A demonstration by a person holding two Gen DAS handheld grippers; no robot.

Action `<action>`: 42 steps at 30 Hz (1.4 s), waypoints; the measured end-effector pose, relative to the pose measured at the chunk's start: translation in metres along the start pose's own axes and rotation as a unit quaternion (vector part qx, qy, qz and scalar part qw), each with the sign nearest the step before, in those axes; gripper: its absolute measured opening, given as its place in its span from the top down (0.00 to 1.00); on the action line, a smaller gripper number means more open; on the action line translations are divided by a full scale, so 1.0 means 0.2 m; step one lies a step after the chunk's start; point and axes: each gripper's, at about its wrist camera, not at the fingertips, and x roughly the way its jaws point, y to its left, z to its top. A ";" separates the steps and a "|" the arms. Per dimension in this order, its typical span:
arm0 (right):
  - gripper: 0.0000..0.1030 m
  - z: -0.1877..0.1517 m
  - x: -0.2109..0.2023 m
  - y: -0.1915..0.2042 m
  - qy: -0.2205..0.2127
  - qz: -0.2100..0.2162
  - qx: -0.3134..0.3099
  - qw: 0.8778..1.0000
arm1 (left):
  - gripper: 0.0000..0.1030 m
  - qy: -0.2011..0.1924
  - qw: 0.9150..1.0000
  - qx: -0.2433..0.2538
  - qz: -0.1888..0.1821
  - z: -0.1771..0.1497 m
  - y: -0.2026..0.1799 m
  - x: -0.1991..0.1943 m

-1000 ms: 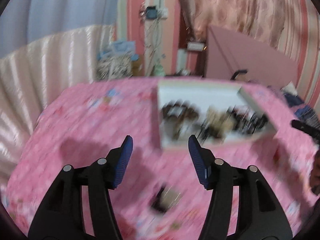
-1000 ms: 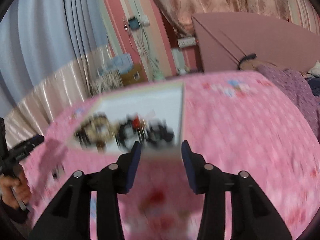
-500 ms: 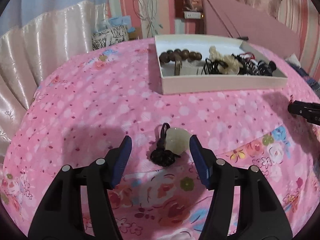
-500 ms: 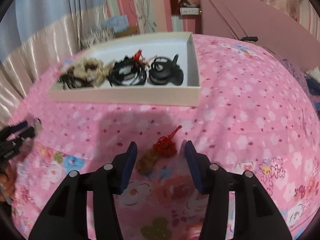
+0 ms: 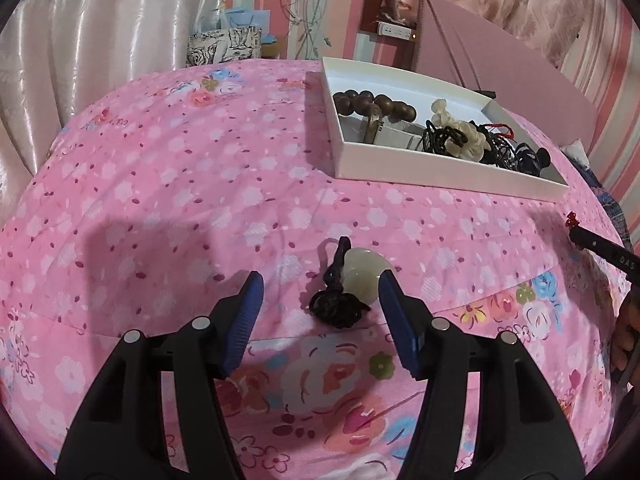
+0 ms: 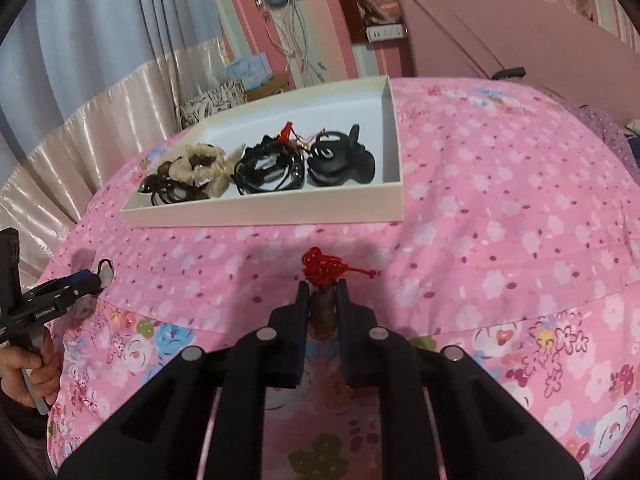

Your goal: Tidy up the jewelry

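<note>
A pale stone pendant with a black knotted cord (image 5: 352,280) lies on the pink floral cloth. My left gripper (image 5: 320,292) is open, its blue pads on either side of the pendant, not touching it. My right gripper (image 6: 323,300) is shut on a brown pendant with a red knotted cord (image 6: 326,272), just above the cloth. A white tray (image 5: 440,168) (image 6: 264,210) holds wooden beads (image 5: 376,104), a cream scrunchie (image 6: 200,166) and black hair ties (image 6: 268,170).
The pink floral cloth (image 5: 160,184) covers a rounded surface that drops off at the sides. A pink board (image 6: 500,28) leans behind the tray. Satin curtains (image 5: 100,40) and a patterned bag (image 5: 224,44) stand at the far left.
My right gripper has closed on the brown pendant with the red cord. My left gripper has moved slightly closer around the pale pendant and stays open. Earlier both views swung down toward the cloth.
</note>
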 end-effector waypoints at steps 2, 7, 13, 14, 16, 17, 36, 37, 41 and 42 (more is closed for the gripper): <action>0.87 0.00 -0.01 -0.01 -0.005 -0.003 0.006 1.000 | 0.43 0.000 1.000 0.009 0.006 0.00 -0.02 0.00; 0.87 0.01 0.01 -0.02 0.003 0.008 0.013 1.000 | 0.42 0.013 0.999 0.037 0.026 0.02 -0.09 0.05; 0.87 0.01 0.00 -0.04 0.001 0.016 0.022 1.000 | 0.79 0.004 0.996 0.088 0.029 0.00 -0.20 0.04; 0.87 0.01 0.00 -0.04 0.000 0.017 0.023 1.000 | 0.81 0.001 0.995 0.092 0.026 -0.01 -0.21 0.04; 0.87 0.01 0.01 -0.04 0.001 0.017 0.023 1.000 | 0.82 0.000 0.995 0.094 0.019 -0.01 -0.21 0.04; 0.87 0.01 0.00 -0.04 0.001 0.016 0.023 1.000 | 0.82 -0.003 0.996 0.091 0.017 0.00 -0.21 0.03; 0.87 0.00 -0.12 0.01 -0.066 -0.046 0.000 0.997 | 0.83 -0.076 0.996 0.045 0.030 -0.02 -0.12 -0.10; 0.87 0.00 -0.13 0.01 -0.071 -0.050 -0.001 0.996 | 0.83 -0.080 0.995 0.045 0.032 -0.02 -0.12 -0.10; 0.87 0.00 -0.13 0.03 -0.071 -0.055 -0.012 0.996 | 0.83 -0.086 0.995 0.045 0.035 -0.02 -0.12 -0.11; 0.87 0.00 -0.13 0.03 -0.068 -0.056 -0.016 0.996 | 0.83 -0.085 0.995 0.045 0.035 -0.02 -0.12 -0.11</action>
